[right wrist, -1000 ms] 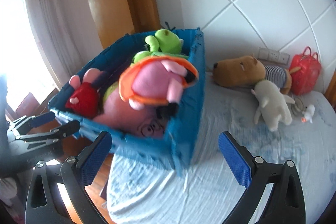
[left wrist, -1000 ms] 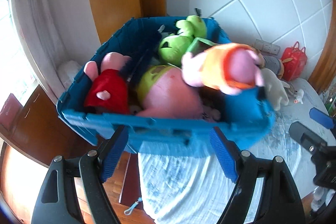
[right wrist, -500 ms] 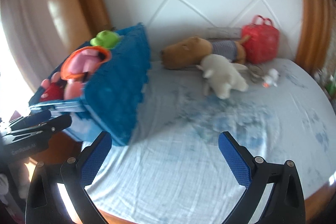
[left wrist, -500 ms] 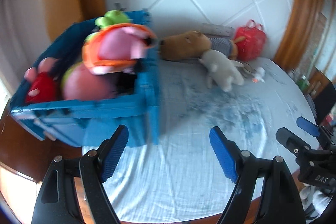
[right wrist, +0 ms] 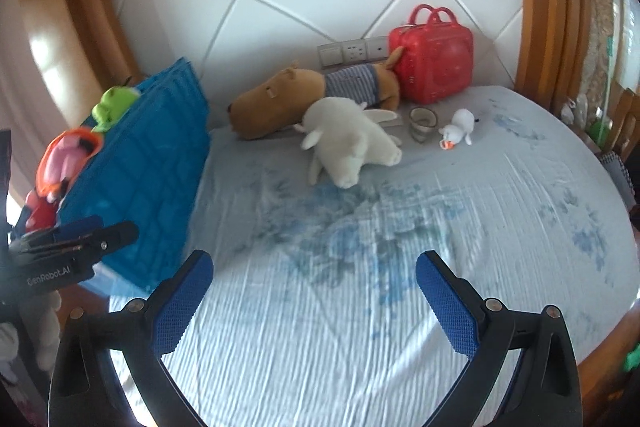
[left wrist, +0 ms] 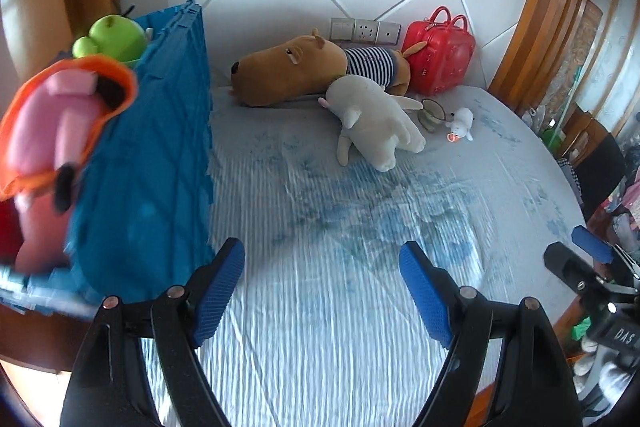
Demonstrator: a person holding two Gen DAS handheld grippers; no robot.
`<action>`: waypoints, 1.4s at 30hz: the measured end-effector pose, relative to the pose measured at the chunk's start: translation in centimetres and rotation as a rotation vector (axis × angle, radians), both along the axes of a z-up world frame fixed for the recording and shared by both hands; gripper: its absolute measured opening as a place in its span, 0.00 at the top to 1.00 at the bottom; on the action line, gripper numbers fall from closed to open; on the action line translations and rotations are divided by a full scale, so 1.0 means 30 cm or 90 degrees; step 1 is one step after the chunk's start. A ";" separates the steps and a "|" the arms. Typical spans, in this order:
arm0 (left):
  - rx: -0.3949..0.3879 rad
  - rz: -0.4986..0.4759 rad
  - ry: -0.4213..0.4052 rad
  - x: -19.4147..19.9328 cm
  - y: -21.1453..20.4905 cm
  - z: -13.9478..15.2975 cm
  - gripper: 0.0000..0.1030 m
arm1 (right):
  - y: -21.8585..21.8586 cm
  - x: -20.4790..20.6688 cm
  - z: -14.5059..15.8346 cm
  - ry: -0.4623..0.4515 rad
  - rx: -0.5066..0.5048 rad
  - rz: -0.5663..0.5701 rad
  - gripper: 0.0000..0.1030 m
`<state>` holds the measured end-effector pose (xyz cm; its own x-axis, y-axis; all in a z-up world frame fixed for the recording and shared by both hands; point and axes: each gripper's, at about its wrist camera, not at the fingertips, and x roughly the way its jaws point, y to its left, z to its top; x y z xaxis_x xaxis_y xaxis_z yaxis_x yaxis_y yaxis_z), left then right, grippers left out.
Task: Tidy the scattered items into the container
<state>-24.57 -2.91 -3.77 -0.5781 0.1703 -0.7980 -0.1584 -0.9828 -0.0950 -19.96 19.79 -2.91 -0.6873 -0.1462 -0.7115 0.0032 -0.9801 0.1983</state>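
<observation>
- The blue crate (left wrist: 152,163) stands at the left edge of the bed (left wrist: 360,307), already heaped: an orange-and-pink plush (left wrist: 52,123) rides above its rim and a green plush (left wrist: 114,37) sits at its far end.
- Toys not yet tidied lie far across the sheet by the wall: a white plush (right wrist: 348,143) nearest, touching a brown plush in a striped shirt (right wrist: 304,95) just behind it.
- To their right are a small glass (right wrist: 422,123) and a tiny white toy (right wrist: 460,131), with a red case (right wrist: 434,55) against the wall.
- The left gripper (left wrist: 322,291) has its jaws apart with nothing between them, only bare sheet beyond.
- The right gripper (right wrist: 314,301) is likewise spread wide and empty; both hang over the near part of the bed, well apart from the toys.
- The step in hand looks like reaching for the next toy, most likely the white plush since it lies in front.
- To do it well, come in low over the sheet, pinch the plush across its thick middle rather than a limp leg, and keep the pads clear of the glass beside it.
- The crate is full, so set the toy in a low spot, not on the pile.
</observation>
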 end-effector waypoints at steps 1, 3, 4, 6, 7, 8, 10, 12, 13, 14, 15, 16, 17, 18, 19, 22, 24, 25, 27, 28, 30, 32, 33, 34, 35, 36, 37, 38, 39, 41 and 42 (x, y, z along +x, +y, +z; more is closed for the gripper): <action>0.001 -0.002 -0.001 -0.027 0.009 -0.008 0.23 | 0.017 -0.023 -0.010 -0.007 0.001 -0.005 0.00; 0.002 -0.002 -0.004 -0.074 0.024 -0.024 0.23 | 0.048 -0.067 -0.037 -0.021 0.009 -0.021 0.00; 0.002 -0.004 -0.007 -0.095 0.034 -0.034 0.23 | 0.065 -0.089 -0.051 -0.029 0.012 -0.030 0.00; 0.003 -0.008 -0.016 -0.139 0.057 -0.056 0.23 | 0.095 -0.127 -0.078 -0.042 0.010 -0.038 0.00; 0.002 -0.008 -0.019 -0.156 0.067 -0.066 0.23 | 0.110 -0.144 -0.089 -0.048 0.008 -0.042 0.00; 0.002 -0.009 -0.022 -0.172 0.077 -0.075 0.23 | 0.124 -0.160 -0.098 -0.052 0.007 -0.046 0.00; 0.002 -0.008 -0.032 -0.206 0.099 -0.095 0.23 | 0.152 -0.193 -0.112 -0.060 0.003 -0.050 0.00; 0.001 -0.005 -0.041 -0.233 0.121 -0.113 0.23 | 0.180 -0.230 -0.125 -0.067 -0.001 -0.051 0.00; -0.001 -0.003 -0.044 -0.247 0.135 -0.123 0.23 | 0.194 -0.248 -0.129 -0.068 -0.001 -0.049 0.00; -0.003 0.000 -0.048 -0.262 0.150 -0.136 0.23 | 0.207 -0.265 -0.133 -0.069 0.000 -0.047 0.00; -0.005 0.004 -0.053 -0.278 0.167 -0.151 0.23 | 0.223 -0.285 -0.139 -0.071 0.000 -0.045 0.00; -0.007 0.008 -0.058 -0.293 0.184 -0.166 0.23 | 0.244 -0.310 -0.148 -0.074 -0.002 -0.041 0.00; -0.005 0.014 -0.065 -0.311 0.205 -0.183 0.23 | 0.267 -0.340 -0.160 -0.078 -0.002 -0.035 0.00; -0.003 0.022 -0.071 -0.331 0.229 -0.200 0.23 | 0.282 -0.363 -0.168 -0.082 -0.001 -0.030 0.00; -0.002 0.030 -0.076 -0.349 0.254 -0.217 0.23 | 0.298 -0.386 -0.177 -0.086 0.002 -0.024 0.00; 0.003 0.061 -0.084 -0.399 0.321 -0.256 0.23 | 0.365 -0.480 -0.208 -0.094 0.001 0.010 0.00; 0.015 0.087 -0.097 -0.440 0.372 -0.286 0.23 | 0.413 -0.545 -0.232 -0.099 -0.002 0.035 0.00; 0.020 0.096 -0.103 -0.462 0.398 -0.300 0.23 | 0.437 -0.576 -0.246 -0.102 -0.006 0.045 0.00; 0.017 0.110 -0.109 -0.507 0.455 -0.333 0.23 | 0.484 -0.640 -0.275 -0.110 -0.014 0.061 0.00; 0.013 0.116 -0.113 -0.524 0.476 -0.351 0.23 | 0.504 -0.671 -0.291 -0.115 -0.019 0.067 0.00; 0.014 0.125 -0.130 -0.563 0.516 -0.398 0.23 | 0.536 -0.732 -0.323 -0.129 -0.031 0.079 0.00; 0.014 0.128 -0.149 -0.607 0.548 -0.450 0.23 | 0.553 -0.785 -0.351 -0.141 -0.046 0.094 0.00; 0.013 0.128 -0.154 -0.629 0.563 -0.476 0.23 | 0.560 -0.812 -0.363 -0.144 -0.053 0.103 0.00; 0.011 0.129 -0.156 -0.650 0.576 -0.499 0.23 | 0.564 -0.834 -0.371 -0.145 -0.057 0.107 0.00; 0.009 0.129 -0.159 -0.675 0.588 -0.524 0.23 | 0.568 -0.853 -0.379 -0.144 -0.059 0.111 0.00; 0.007 0.129 -0.161 -0.701 0.600 -0.550 0.23 | 0.572 -0.876 -0.390 -0.143 -0.063 0.115 0.00; 0.006 0.130 -0.163 -0.726 0.609 -0.575 0.23 | 0.577 -0.895 -0.400 -0.143 -0.067 0.117 0.00; 0.006 0.132 -0.164 -0.751 0.618 -0.598 0.23 | 0.582 -0.915 -0.412 -0.145 -0.071 0.117 0.00; 0.007 0.135 -0.161 -0.774 0.624 -0.617 0.23 | 0.588 -0.938 -0.426 -0.148 -0.074 0.117 0.00; 0.010 0.143 -0.150 -0.819 0.630 -0.653 0.23 | 0.599 -0.984 -0.456 -0.154 -0.077 0.115 0.00; 0.012 0.145 -0.147 -0.837 0.632 -0.667 0.23 | 0.604 -1.011 -0.471 -0.156 -0.076 0.113 0.00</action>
